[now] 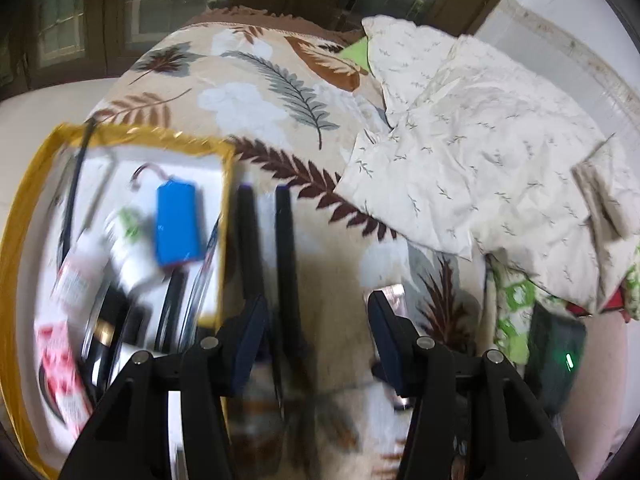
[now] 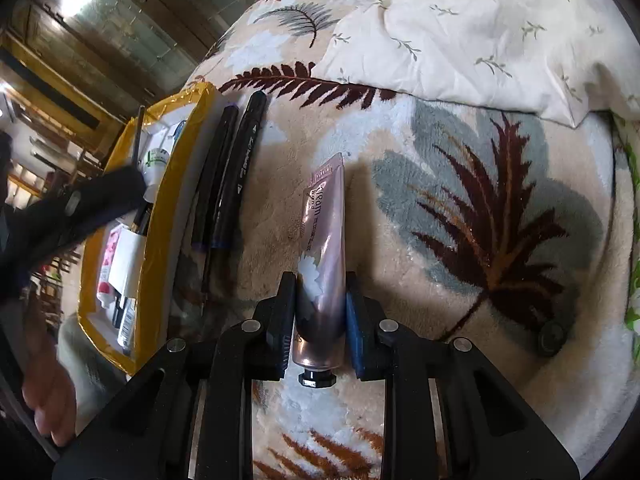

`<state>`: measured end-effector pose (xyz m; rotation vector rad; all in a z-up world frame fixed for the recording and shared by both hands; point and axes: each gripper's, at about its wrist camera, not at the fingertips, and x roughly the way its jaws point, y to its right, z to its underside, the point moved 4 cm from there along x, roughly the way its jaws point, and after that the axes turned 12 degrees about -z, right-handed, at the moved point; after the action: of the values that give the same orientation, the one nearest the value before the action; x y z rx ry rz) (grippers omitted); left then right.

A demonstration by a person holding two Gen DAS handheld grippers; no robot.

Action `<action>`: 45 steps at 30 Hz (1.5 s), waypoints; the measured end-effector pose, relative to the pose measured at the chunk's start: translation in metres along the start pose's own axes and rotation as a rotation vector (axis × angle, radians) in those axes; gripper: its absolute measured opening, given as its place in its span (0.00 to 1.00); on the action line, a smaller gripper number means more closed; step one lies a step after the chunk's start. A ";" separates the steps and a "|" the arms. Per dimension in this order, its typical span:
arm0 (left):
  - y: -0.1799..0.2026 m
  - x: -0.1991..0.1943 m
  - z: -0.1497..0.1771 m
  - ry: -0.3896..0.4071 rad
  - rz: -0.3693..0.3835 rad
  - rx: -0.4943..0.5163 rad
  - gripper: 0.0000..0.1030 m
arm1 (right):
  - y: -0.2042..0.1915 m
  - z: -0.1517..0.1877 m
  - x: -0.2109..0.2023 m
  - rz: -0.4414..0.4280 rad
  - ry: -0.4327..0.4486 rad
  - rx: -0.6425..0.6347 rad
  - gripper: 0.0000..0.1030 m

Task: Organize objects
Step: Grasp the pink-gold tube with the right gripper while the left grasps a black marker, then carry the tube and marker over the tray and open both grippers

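On the leaf-patterned fleece blanket point(image 2: 460, 280), the right tongs point(image 2: 320, 320) pinch a pink hand-cream tube point(image 2: 326, 240); at ten o'clock, the yellow-rimmed tray point(image 2: 176, 168) is half hidden. Left tongs point(image 1: 316, 328) spread, empty, contents blurred.

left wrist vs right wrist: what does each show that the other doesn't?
Left wrist only: the blue rectangular battery pack lying in the yellow-rimmed box, and the left gripper with open jaws and nothing between them.

Right wrist only: the pink metallic hand cream tube, clamped by the right gripper, black cap toward the camera; a small black round cap on the blanket.

Both: the leaf-print fleece blanket, two black markers lying beside the box, and the cream sprig-print cloth.
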<state>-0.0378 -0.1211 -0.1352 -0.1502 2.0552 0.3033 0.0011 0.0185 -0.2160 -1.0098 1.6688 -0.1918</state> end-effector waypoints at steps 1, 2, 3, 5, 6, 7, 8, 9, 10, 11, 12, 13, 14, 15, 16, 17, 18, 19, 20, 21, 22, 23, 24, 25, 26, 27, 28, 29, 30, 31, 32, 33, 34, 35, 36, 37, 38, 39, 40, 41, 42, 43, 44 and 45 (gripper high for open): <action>0.003 0.004 -0.004 0.008 -0.023 0.020 0.51 | 0.001 -0.001 0.001 -0.009 0.005 0.008 0.22; 0.008 0.010 -0.009 0.010 -0.048 0.049 0.50 | 0.001 0.000 0.000 -0.018 0.009 0.012 0.22; 0.012 0.020 -0.013 -0.012 -0.056 0.070 0.48 | 0.002 0.000 0.000 -0.026 0.012 0.019 0.22; 0.014 0.036 -0.019 -0.053 -0.051 0.072 0.40 | 0.003 0.000 0.001 -0.035 0.016 0.027 0.22; 0.014 0.042 -0.022 -0.067 -0.064 0.074 0.40 | 0.002 -0.001 0.002 -0.035 0.015 0.026 0.22; 0.013 0.049 -0.023 -0.086 -0.083 0.070 0.40 | 0.002 -0.002 0.003 -0.038 0.015 0.028 0.22; 0.012 0.056 -0.024 -0.107 -0.091 0.066 0.39 | 0.003 -0.002 0.004 -0.041 0.015 0.031 0.22; 0.010 0.063 -0.024 -0.133 -0.085 0.056 0.38 | 0.003 -0.002 0.004 -0.042 0.013 0.032 0.22; 0.010 0.069 -0.024 -0.151 -0.083 0.051 0.36 | 0.002 -0.004 0.006 -0.043 0.010 0.032 0.22; 0.010 0.072 -0.024 -0.152 -0.094 0.057 0.32 | 0.003 -0.004 0.006 -0.045 0.008 0.035 0.22; 0.013 0.074 -0.025 -0.139 -0.108 0.084 0.31 | 0.003 -0.004 0.006 -0.046 0.007 0.038 0.22; 0.016 0.076 -0.025 -0.136 -0.116 0.102 0.29 | 0.003 -0.004 0.006 -0.044 0.005 0.036 0.22; 0.016 0.077 -0.024 -0.136 -0.127 0.107 0.24 | 0.003 -0.004 0.007 -0.042 0.004 0.034 0.22; 0.017 0.077 -0.023 -0.129 -0.145 0.124 0.21 | 0.003 -0.004 0.008 -0.040 0.003 0.035 0.22; 0.017 0.077 -0.020 -0.119 -0.164 0.149 0.14 | 0.002 -0.005 0.008 -0.038 0.003 0.036 0.22; 0.016 0.075 -0.019 -0.113 -0.164 0.158 0.14 | 0.002 -0.005 0.008 -0.037 0.003 0.034 0.22; 0.014 0.072 -0.016 -0.115 -0.144 0.153 0.13 | 0.002 -0.005 0.008 -0.039 0.005 0.036 0.22; 0.012 0.068 -0.012 -0.123 -0.119 0.147 0.13 | 0.002 -0.005 0.007 -0.042 0.007 0.041 0.22; 0.010 0.063 -0.008 -0.122 -0.098 0.141 0.13 | 0.001 -0.006 0.007 -0.045 0.008 0.043 0.22; 0.009 0.056 -0.002 -0.121 -0.071 0.138 0.13 | 0.001 -0.006 0.006 -0.046 0.008 0.044 0.22; 0.009 0.049 0.006 -0.119 -0.049 0.143 0.13 | 0.001 -0.007 0.006 -0.047 0.009 0.043 0.22; 0.009 0.041 0.014 -0.116 -0.036 0.146 0.13 | 0.000 -0.007 0.007 -0.046 0.010 0.043 0.22; 0.008 0.032 0.027 -0.118 -0.012 0.144 0.13 | -0.001 -0.008 0.007 -0.044 0.010 0.041 0.22; 0.008 0.027 0.036 -0.127 0.007 0.140 0.13 | -0.002 -0.009 0.007 -0.041 0.009 0.039 0.22; 0.008 0.021 0.046 -0.138 0.026 0.133 0.13 | -0.002 -0.008 0.006 -0.040 0.008 0.040 0.22; 0.008 0.017 0.057 -0.144 0.036 0.125 0.13 | -0.002 -0.007 0.006 -0.040 0.006 0.040 0.22; 0.008 0.013 0.068 -0.151 0.043 0.116 0.13 | -0.004 -0.007 0.007 -0.037 -0.001 0.033 0.22; 0.006 0.010 0.077 -0.155 0.054 0.103 0.13 | -0.004 -0.007 0.007 -0.036 -0.001 0.030 0.22; 0.004 0.006 0.087 -0.156 0.084 0.073 0.13 | -0.005 -0.006 0.006 -0.039 0.001 0.030 0.22; 0.001 0.005 0.090 -0.154 0.103 0.051 0.13 | -0.007 -0.005 0.005 -0.046 0.002 0.035 0.22; -0.001 0.001 0.095 -0.146 0.123 0.025 0.13 | -0.007 -0.003 0.004 -0.049 0.007 0.039 0.22; -0.003 -0.001 0.099 -0.141 0.136 0.010 0.13 | -0.007 -0.002 0.003 -0.053 0.014 0.046 0.22; -0.004 -0.005 0.104 -0.142 0.137 0.011 0.13 | -0.008 0.001 0.002 -0.069 0.020 0.062 0.22; -0.002 -0.006 0.105 -0.140 0.129 0.022 0.13 | -0.009 0.004 0.002 -0.085 0.019 0.073 0.22; -0.001 -0.008 0.106 -0.133 0.123 0.031 0.13 | -0.011 0.007 0.002 -0.096 0.018 0.081 0.22; 0.000 -0.010 0.107 -0.129 0.123 0.033 0.13 | -0.016 0.010 0.002 -0.105 0.018 0.084 0.22; 0.000 -0.011 0.105 -0.124 0.127 0.029 0.13 | -0.021 0.012 0.002 -0.111 0.016 0.078 0.22; -0.002 -0.016 0.106 -0.113 0.134 0.021 0.13 | -0.026 0.013 0.003 -0.114 0.014 0.069 0.22; -0.003 -0.019 0.106 -0.104 0.138 0.018 0.13 | -0.033 0.014 0.002 -0.117 0.014 0.058 0.22; -0.006 -0.024 0.106 -0.090 0.141 0.014 0.13 | -0.041 0.015 0.001 -0.125 0.015 0.049 0.22; -0.008 -0.029 0.106 -0.071 0.143 0.006 0.13 | -0.049 0.017 -0.001 -0.133 0.016 0.039 0.22; -0.011 -0.034 0.106 -0.059 0.145 -0.002 0.13 | -0.059 0.018 -0.002 -0.136 0.019 0.022 0.22; -0.016 -0.039 0.107 -0.052 0.154 -0.016 0.13 | -0.065 0.019 -0.002 -0.137 0.019 0.009 0.22; -0.023 -0.045 0.107 -0.045 0.165 -0.033 0.13 | -0.071 0.020 -0.003 -0.136 0.020 0.000 0.22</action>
<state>0.0801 -0.1142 -0.1484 0.0071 2.0220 0.4388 0.0551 -0.0160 -0.1791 -1.1260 1.6190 -0.2929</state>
